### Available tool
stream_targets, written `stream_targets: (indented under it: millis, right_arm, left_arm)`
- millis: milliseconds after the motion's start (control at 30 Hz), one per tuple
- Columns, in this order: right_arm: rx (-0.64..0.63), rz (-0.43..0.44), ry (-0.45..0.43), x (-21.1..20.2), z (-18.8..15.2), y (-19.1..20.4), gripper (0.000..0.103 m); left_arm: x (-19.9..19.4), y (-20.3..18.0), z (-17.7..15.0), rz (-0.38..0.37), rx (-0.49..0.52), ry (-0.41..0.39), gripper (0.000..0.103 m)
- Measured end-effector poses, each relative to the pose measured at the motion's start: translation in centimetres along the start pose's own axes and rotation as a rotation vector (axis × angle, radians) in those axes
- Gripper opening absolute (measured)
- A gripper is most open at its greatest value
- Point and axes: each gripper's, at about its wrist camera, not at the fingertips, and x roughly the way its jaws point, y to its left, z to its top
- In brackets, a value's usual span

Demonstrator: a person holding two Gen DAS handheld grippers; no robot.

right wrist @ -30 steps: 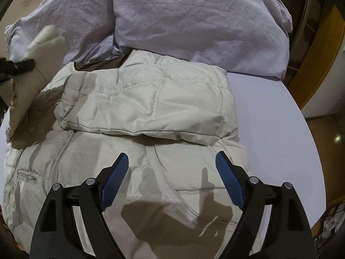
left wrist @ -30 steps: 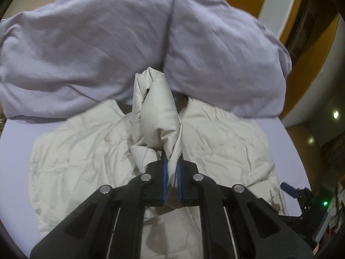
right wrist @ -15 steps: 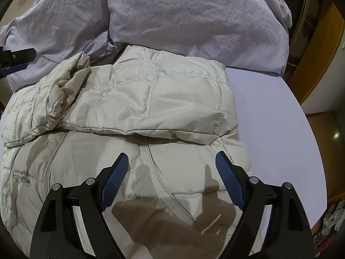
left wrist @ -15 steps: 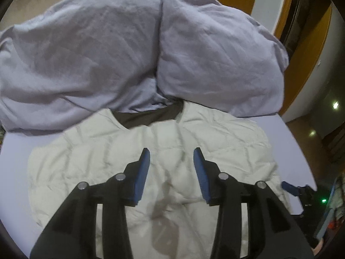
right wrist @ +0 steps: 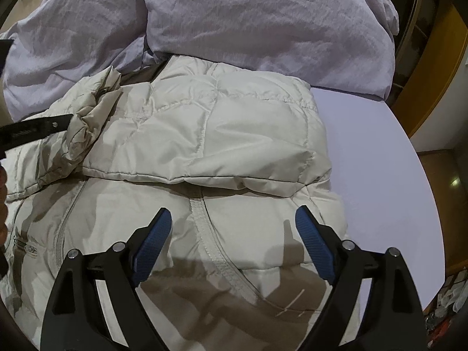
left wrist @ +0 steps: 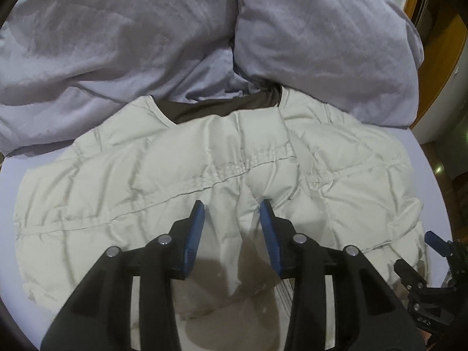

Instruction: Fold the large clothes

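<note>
Lavender sheeting (right wrist: 380, 158) covers the bed on which the work lies, bare along the right side in the right wrist view. Nearest that camera, the right gripper (right wrist: 232, 234) hangs over the lower body of the cream quilted jacket (right wrist: 222, 134), its blue-padded jaws spread wide and holding nothing; a stitched seam runs between them. Just beyond, a sleeve (right wrist: 210, 146) is folded across the jacket's chest, its cuff edge lying flat. To the left, a second, crumpled sleeve (right wrist: 87, 122) rests loosely on the chest, with the tip of the left gripper (left wrist: 231, 219) visible at the frame's left edge beside it. From the left wrist view, that gripper's jaws stand released, parted over puckered quilting near the garment's middle, gripping no fabric. Further on, the jacket's dark inner lining (left wrist: 222, 106) shows at the neck opening. Beyond the collar, two lilac pillows (left wrist: 321, 38) sit side by side, touching the jacket's upper edge. Orange-brown woodwork (right wrist: 433, 67) appears at the far right.
</note>
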Motion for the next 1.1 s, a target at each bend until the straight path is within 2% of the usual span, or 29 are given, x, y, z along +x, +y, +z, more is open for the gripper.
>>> stream_targets:
  millis: [367,467,600,700,900,1100]
  right_arm:
    - [0.007,-0.011,0.027,0.8,0.2,0.3,0.088]
    - [0.007,-0.011,0.031,0.7,0.2,0.4,0.088]
    - [-0.011,-0.011,0.023,0.0,0.1,0.6,0.088]
    - [-0.023,-0.011,0.009,-0.8,-0.1,0.8,0.088]
    - [-0.055,0.0,-0.026,-3.4,-1.7,1.0,0.089]
    - [-0.082,0.02,-0.029,-5.5,-4.7,0.2,0.09]
  left_arm:
    - [3.4,-1.0,-0.9,0.042,0.038,0.014,0.04]
    - [3.3,-0.9,-0.8,0.038,0.037,0.017,0.04]
    - [0.5,0.2,-1.3,0.004,0.006,-0.016,0.039]
    - [-1.7,1.0,-2.4,0.021,0.006,-0.047,0.045]
    - [-6.7,4.2,-7.2,0.077,-0.038,-0.081,0.052]
    - [-10.9,8.1,-13.9,0.15,-0.133,-0.072,0.054]
